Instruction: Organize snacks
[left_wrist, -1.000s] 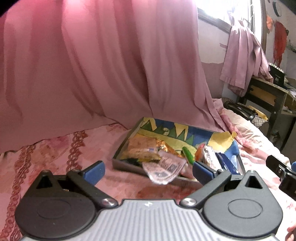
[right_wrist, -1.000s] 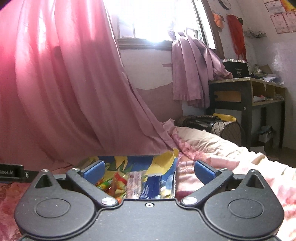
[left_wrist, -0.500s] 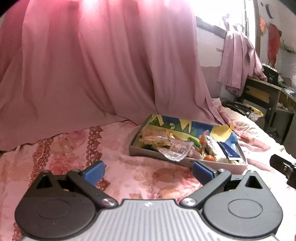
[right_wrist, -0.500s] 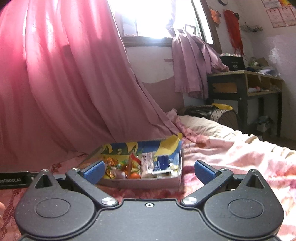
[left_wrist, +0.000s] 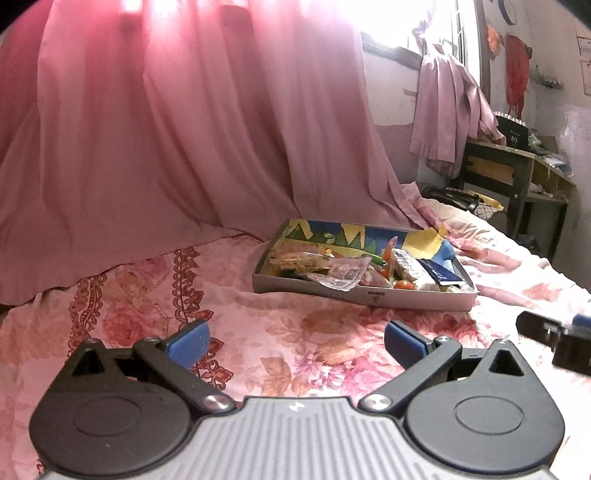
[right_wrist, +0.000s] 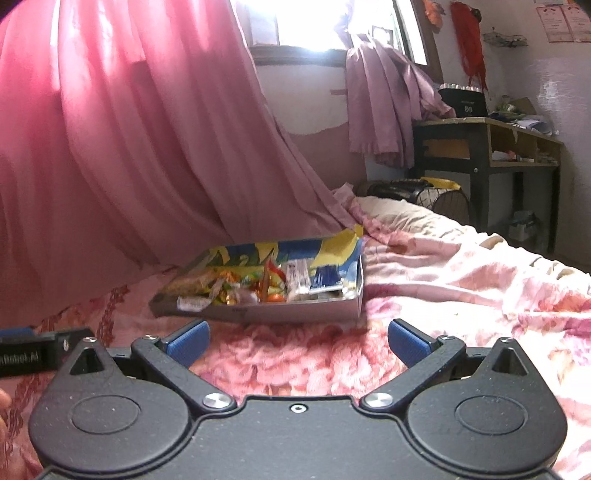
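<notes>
left gripper (left_wrist: 293, 341), right gripper (right_wrist: 297, 341): both spread wide, empty, hovering over floral bedspread (left_wrist: 295, 332). tray (left_wrist: 369, 297): ahead on the bed, snacks (left_wrist: 354, 267) heaped inside, none seen loose outside; sorting appears nearly complete. beyond: pink curtain (left_wrist: 166, 129), bright window (right_wrist: 314, 22), wooden desk (right_wrist: 487, 147).

Ahead of both grippers' spread jaws, a tray (left_wrist: 413, 298) of snacks (left_wrist: 343, 271) sits on the bed (left_wrist: 280, 332), curtain (left_wrist: 166, 129) behind.
</notes>
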